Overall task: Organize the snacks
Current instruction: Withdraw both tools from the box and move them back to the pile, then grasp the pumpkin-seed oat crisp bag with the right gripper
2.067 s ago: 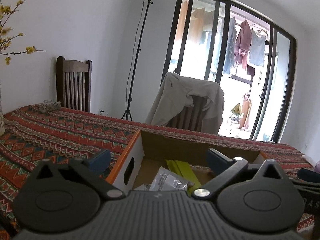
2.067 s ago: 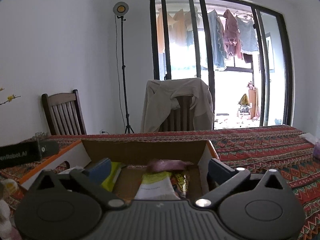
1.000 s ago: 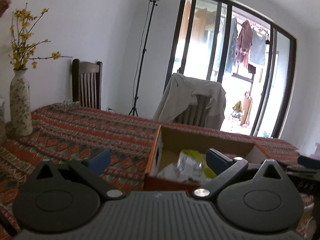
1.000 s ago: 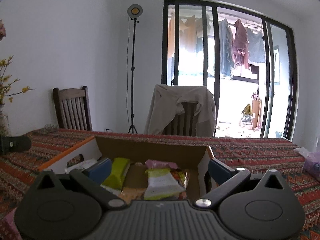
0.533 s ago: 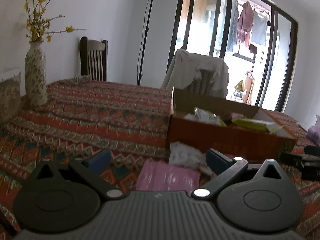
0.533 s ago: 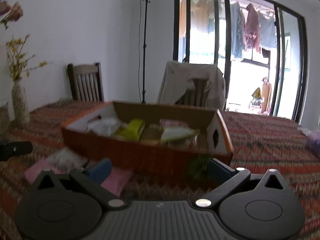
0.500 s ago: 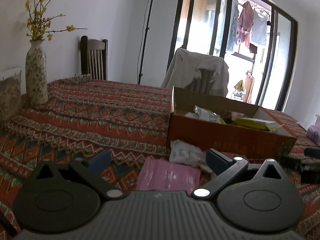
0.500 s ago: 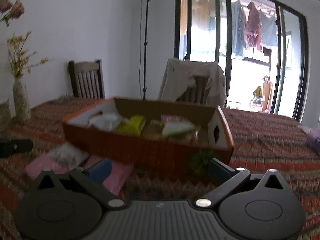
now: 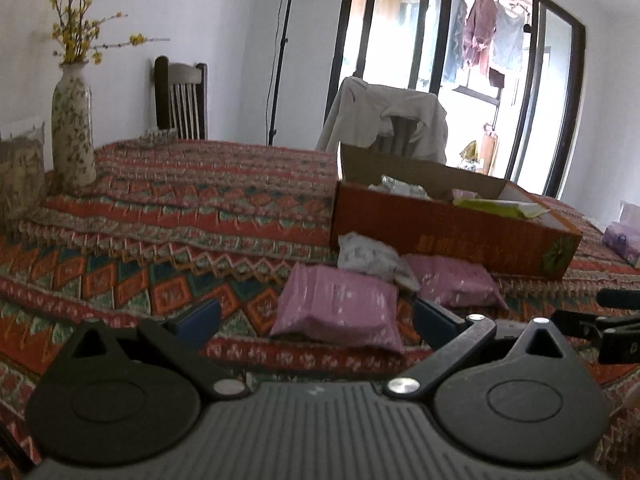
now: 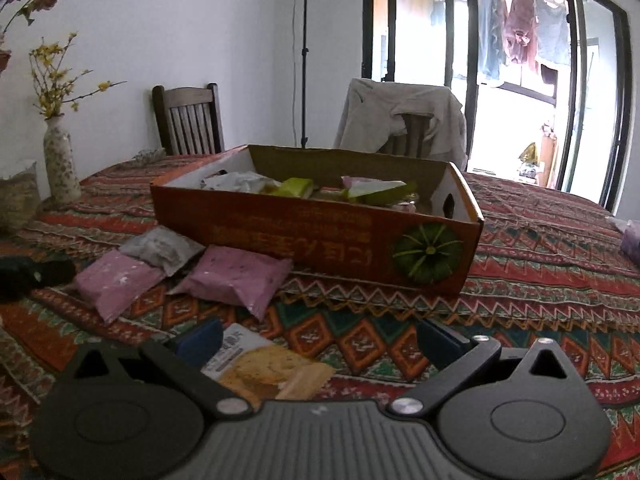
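Observation:
An orange cardboard box (image 9: 452, 236) (image 10: 304, 236) holding several snack packets stands on the patterned tablecloth. In front of it lie two pink packets (image 9: 340, 308) (image 10: 238, 278) and a grey-white packet (image 9: 370, 258) (image 10: 162, 248). My left gripper (image 9: 316, 320) is open, with the near pink packet lying just ahead between its fingers. My right gripper (image 10: 318, 340) is open too, low over the cloth. A yellow-brown snack packet (image 10: 260, 372) lies by its left finger.
A flowered vase (image 9: 72, 128) (image 10: 60, 160) stands at the table's left. Two chairs (image 10: 188, 120), one draped with a beige jacket (image 10: 404, 116), line the far side. A purple bag (image 9: 622, 236) lies at the right edge. The other gripper's black tip (image 9: 600, 328) shows at right.
Both grippers pulled back from above the box and dropped low toward the table's near side. The loose packets in front of the box came into view.

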`<state>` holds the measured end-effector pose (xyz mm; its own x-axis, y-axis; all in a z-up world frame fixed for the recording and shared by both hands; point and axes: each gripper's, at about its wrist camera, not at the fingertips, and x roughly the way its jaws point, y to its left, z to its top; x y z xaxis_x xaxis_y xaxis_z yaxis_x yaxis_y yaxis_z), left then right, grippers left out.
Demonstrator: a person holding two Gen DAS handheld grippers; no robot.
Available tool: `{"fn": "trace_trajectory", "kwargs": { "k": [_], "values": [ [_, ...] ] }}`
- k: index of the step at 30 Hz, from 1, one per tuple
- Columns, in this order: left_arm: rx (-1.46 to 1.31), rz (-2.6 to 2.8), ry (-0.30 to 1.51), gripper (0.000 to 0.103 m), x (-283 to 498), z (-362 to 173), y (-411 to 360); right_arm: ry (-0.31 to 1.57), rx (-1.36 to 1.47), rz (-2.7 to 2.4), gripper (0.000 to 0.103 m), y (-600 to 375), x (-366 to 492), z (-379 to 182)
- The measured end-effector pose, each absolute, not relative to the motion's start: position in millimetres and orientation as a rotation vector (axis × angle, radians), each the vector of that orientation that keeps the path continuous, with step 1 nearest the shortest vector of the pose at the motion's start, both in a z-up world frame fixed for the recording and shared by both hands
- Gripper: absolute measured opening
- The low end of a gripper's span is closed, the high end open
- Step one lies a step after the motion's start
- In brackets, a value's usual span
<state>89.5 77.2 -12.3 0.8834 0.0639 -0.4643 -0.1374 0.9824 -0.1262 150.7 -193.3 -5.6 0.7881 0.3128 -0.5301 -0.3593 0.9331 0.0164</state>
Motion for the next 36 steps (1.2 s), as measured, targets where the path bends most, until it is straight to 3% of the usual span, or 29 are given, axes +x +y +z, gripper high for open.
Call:
{"fn": "trace_trajectory", "kwargs": {
  "k": [17, 30, 36],
  "values": [
    [-0.208, 0.055, 0.480, 0.103, 90, -15, 84, 0.734, -0.094, 0.390, 0.103, -161, 166, -23],
    [-0.207, 0.071, 0.494, 0.103, 92, -15, 83, 0.722, -0.125, 0.401, 0.103, -159, 162, -24],
    [-0.213, 0.074, 0.497, 0.103, 93, -16, 85, 0.693, -0.132, 0.440, 0.084, -157, 152, -22]
  ]
}}
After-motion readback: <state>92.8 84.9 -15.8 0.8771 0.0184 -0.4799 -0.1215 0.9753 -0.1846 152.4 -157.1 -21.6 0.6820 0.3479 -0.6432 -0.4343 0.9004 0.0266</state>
